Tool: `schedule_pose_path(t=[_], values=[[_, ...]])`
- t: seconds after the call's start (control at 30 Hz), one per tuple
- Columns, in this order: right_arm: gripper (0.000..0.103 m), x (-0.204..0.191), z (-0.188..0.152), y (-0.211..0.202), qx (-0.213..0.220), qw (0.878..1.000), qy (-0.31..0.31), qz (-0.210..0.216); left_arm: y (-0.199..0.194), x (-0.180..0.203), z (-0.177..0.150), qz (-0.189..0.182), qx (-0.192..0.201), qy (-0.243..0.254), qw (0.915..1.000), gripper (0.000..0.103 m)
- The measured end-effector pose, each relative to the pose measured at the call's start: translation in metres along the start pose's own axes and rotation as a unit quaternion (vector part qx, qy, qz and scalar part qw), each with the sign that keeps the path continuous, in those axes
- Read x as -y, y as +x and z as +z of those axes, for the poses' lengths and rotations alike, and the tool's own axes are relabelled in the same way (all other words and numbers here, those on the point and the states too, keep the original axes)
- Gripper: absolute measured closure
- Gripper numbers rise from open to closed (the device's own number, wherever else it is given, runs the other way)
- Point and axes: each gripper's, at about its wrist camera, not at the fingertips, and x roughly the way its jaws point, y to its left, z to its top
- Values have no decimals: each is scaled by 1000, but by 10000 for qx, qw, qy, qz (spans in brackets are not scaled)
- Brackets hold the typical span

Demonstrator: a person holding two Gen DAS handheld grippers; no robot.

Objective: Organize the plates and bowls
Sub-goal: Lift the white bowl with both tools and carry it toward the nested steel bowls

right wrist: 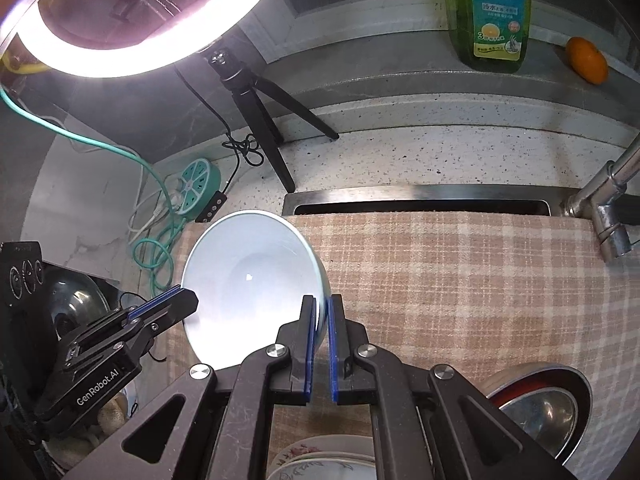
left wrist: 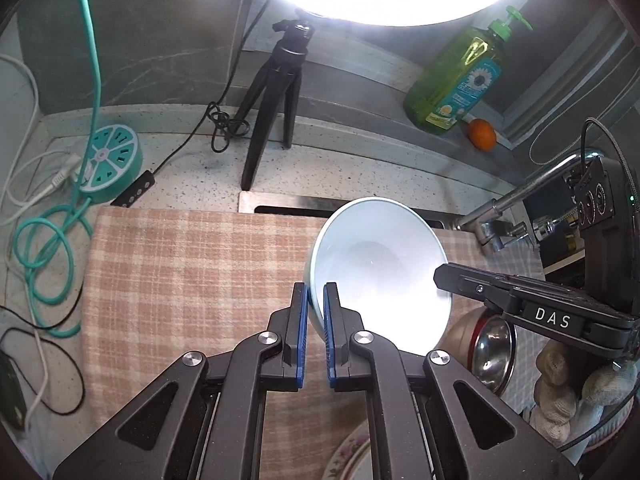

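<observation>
Gripping bowl (left wrist: pixel 380 268) rim between jaws: left gripper (left wrist: pixel 315 300), right gripper (right wrist: pixel 322 312).

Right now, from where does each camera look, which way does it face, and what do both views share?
Left wrist: sits on the left gripper, looks forward over the checked cloth; its fingers pinch the bowl's rim; the right gripper enters from the right.
Right wrist: sits on the right gripper, facing likewise; it pinches the opposite rim; the left gripper shows at left.
Shared: bowl, cloth, tripod, soap bottle, orange.
</observation>
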Motion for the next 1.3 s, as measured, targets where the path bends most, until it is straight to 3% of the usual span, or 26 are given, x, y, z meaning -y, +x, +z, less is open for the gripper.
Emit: schedule_pose_path(t=[0.77,1.3], values=[[98,53,-42,-69,156,9998,-80,-79,-16,82,-34,-59,88,267,9996,97],[98,105,-63,-99,203,9992,200,-289,6,138,-52,-281,-161,620,9975,97]])
